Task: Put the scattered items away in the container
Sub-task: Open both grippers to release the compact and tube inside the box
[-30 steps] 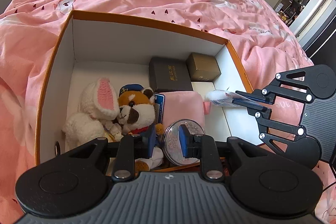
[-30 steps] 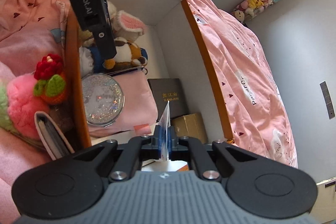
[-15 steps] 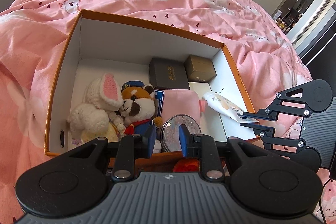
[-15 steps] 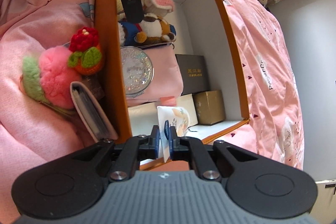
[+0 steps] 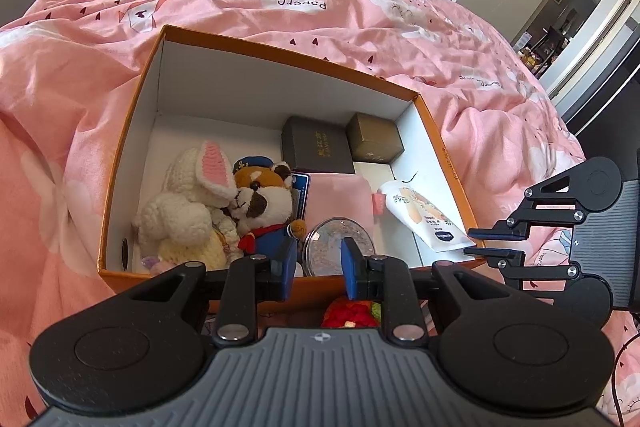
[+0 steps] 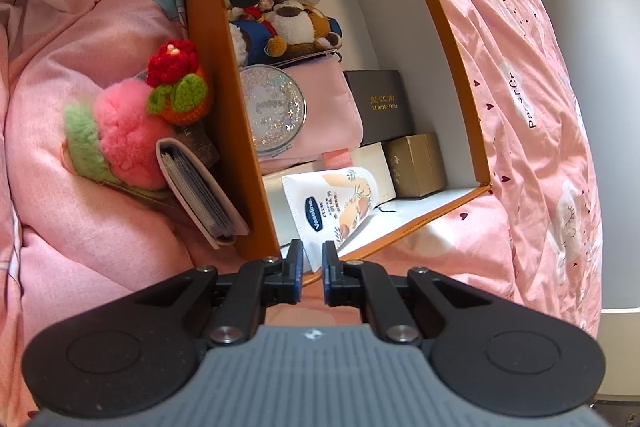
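An orange box (image 5: 444,147) with white walls lies on the pink duvet. A white hand-cream tube (image 5: 416,215) rests flat inside it against the right wall, its crimped end over the near corner. My right gripper (image 6: 311,267) hovers at that corner, jaws a narrow gap apart. The tube (image 6: 340,203) has only a corner reaching between the pads, and they do not press it. My left gripper (image 5: 314,271) is open and empty above the box's near rim. Outside the box (image 6: 452,39) lie a red crochet flower (image 6: 176,83), a pink pompom (image 6: 120,147) and a card wallet (image 6: 196,195).
Inside the box are a white rabbit plush (image 5: 188,211), a brown plush in a blue cap (image 5: 264,203), a glitter compact (image 5: 336,243), a pink pouch (image 5: 340,195), a black box (image 5: 316,147) and a brown box (image 5: 376,139). Rumpled duvet surrounds everything; a door stands far right.
The right gripper carried the tube over the box corner and let it go; the tube now lies flat inside. The left gripper drew back and up from the box.
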